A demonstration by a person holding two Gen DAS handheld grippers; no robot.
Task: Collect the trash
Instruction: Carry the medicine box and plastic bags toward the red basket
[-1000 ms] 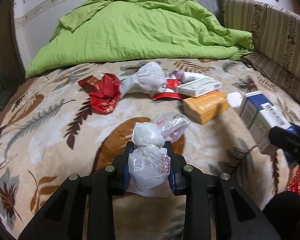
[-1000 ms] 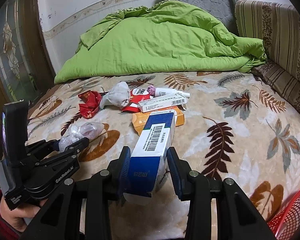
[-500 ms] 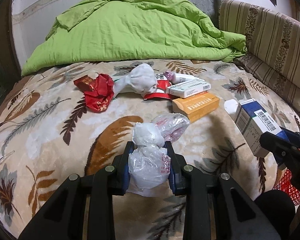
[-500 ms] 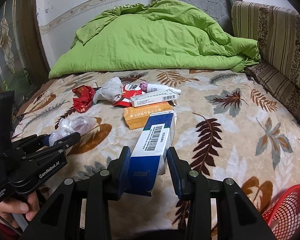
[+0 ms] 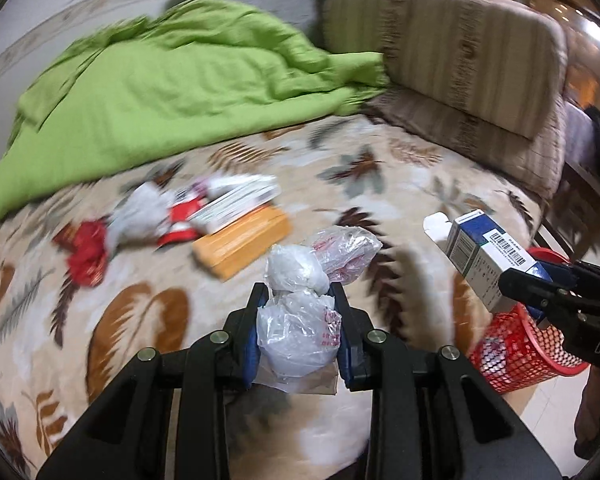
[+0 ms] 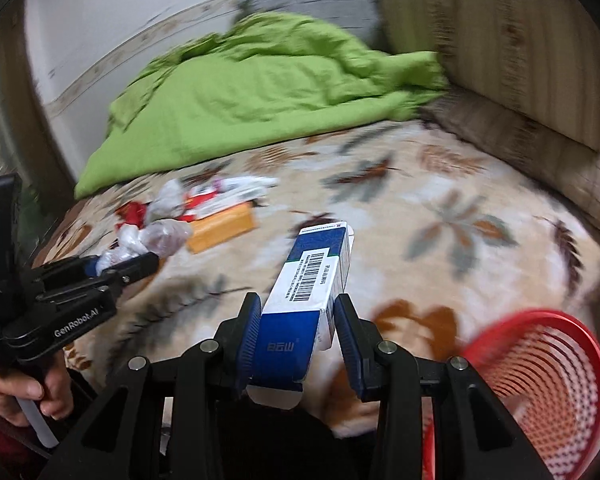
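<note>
Plainly, the left gripper (image 5: 298, 330) was clamped on a crumpled clear plastic bag with red print (image 5: 300, 336), its blue-padded jaws pressed against the bag's two sides; the knotted upper part of the bag bulged up and forward past the fingertips. The right gripper (image 6: 296, 338) was closed on a blue-and-white cardboard box with a barcode label (image 6: 308, 292), held by its lower end so that the box tilted up and away from the camera, its top flap open. In the left wrist view that same box (image 5: 480, 260) appeared at the right, held directly above a red plastic mesh basket (image 5: 516, 344) standing on the pale floor beside the bed. From the right wrist view the basket (image 6: 540, 380) lay low and to the right of the box, its rim just beside the bed's edge.

Both views were blurred. Farther back on the leaf-patterned beige bedspread (image 5: 148, 320) lay the remaining litter in a loose cluster: a flat orange carton (image 5: 242, 242), a long white carton (image 5: 240, 200) just behind it, a crumpled white wad (image 5: 142, 216) and a crumpled red wrapper (image 5: 86, 254) to their left. A rumpled green quilt (image 5: 160, 88) covered the far part of the bed, next to a striped brown cushion (image 5: 468, 64).
</note>
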